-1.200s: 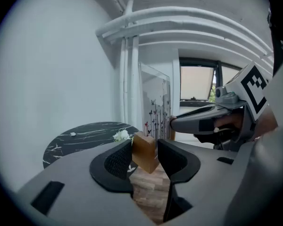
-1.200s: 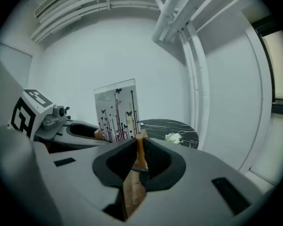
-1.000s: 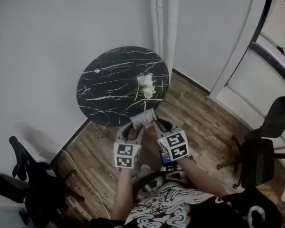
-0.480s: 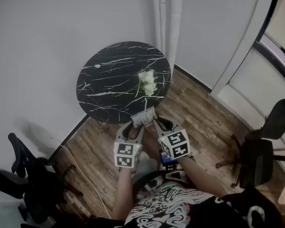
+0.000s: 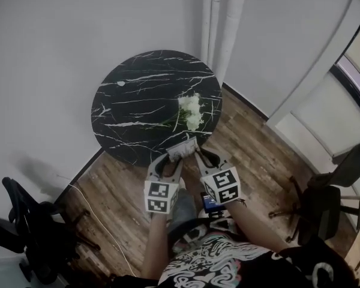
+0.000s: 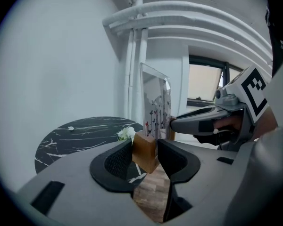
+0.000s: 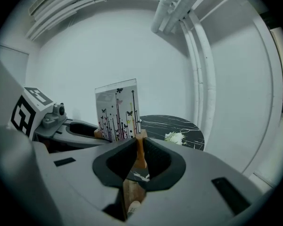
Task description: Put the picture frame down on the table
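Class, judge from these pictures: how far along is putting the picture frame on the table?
Done: the left gripper and right gripper are both shut on the picture frame. In hand: it is held upright, off the table, near its front edge. Left: set it down clear of the flowers and let go.

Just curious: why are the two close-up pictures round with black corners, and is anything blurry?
Left and right gripper views: wide-angle lenses bend the pipes and blacken the corners; the picture frame is sharp. Head view: dim, table sharp.
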`<action>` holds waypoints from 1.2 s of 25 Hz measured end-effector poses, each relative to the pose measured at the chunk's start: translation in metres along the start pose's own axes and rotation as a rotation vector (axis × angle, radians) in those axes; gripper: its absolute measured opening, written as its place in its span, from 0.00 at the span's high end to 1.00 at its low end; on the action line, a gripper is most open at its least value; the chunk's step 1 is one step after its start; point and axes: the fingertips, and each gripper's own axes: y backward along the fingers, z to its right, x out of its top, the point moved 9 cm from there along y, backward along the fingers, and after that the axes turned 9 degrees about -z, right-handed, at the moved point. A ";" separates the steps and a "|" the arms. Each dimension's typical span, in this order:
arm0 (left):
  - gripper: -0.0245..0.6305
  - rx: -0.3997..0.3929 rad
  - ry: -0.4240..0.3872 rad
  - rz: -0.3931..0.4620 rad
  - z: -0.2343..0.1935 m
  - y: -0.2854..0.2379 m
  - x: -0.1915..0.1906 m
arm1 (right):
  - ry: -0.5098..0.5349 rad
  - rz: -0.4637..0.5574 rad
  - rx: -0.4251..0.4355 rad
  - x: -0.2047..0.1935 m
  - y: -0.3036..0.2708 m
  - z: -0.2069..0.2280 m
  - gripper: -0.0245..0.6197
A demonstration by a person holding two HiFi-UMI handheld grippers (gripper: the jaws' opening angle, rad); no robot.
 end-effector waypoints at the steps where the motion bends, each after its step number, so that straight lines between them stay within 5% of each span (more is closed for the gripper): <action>1: 0.69 -0.005 0.003 -0.001 -0.010 -0.008 0.003 | 0.004 -0.005 -0.004 0.004 -0.012 0.004 0.88; 19: 0.69 -0.087 0.011 -0.053 -0.196 -0.132 0.078 | -0.037 -0.084 -0.043 0.118 -0.203 0.054 0.88; 30: 0.69 -0.142 0.001 -0.045 -0.243 -0.162 0.093 | -0.043 -0.105 -0.090 0.141 -0.247 0.064 0.88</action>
